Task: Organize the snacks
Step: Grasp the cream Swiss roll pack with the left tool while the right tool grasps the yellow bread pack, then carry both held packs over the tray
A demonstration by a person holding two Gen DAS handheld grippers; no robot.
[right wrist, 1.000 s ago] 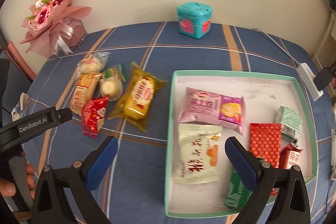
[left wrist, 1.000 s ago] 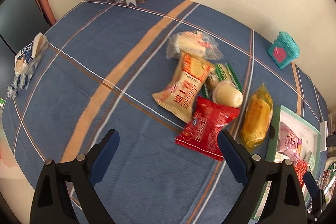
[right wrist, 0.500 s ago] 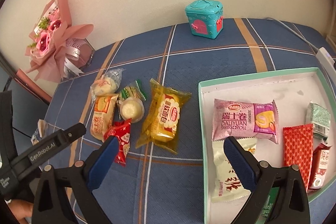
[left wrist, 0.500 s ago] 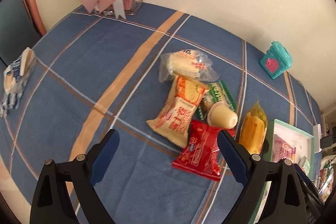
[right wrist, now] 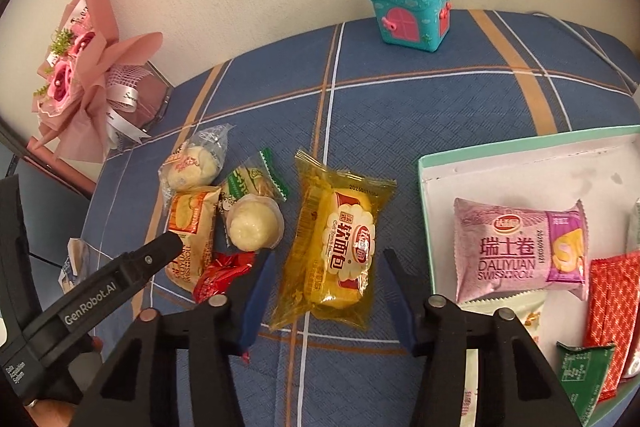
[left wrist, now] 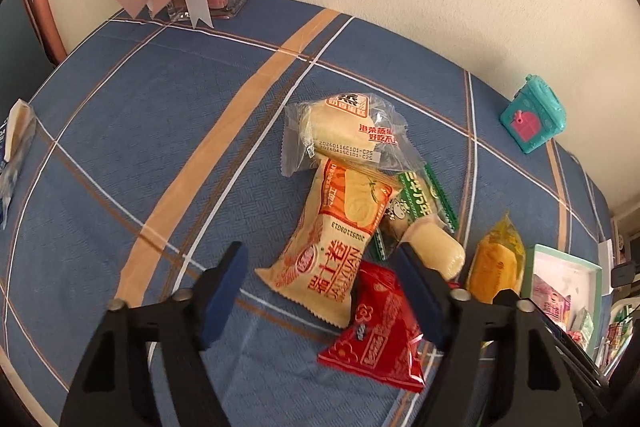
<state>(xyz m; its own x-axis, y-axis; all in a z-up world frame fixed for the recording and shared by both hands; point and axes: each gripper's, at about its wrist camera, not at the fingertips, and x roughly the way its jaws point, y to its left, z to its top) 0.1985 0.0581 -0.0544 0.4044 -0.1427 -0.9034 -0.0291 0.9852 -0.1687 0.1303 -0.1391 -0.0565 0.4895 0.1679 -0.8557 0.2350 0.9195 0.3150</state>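
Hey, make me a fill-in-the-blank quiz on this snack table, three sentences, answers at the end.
1. The right tongs are closing around the ____ soft bread packet.
2. The purple Swiss roll packet lies inside the ____.
3. The teal toy house has a ____ door.

Missing words: yellow; tray; pink

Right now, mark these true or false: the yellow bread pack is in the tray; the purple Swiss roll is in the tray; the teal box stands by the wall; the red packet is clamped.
1. The yellow bread pack is in the tray. False: it lies on the tablecloth beside it.
2. The purple Swiss roll pack is in the tray. True.
3. The teal house-shaped box stands by the wall. True.
4. The red packet is clamped. False: it lies free.
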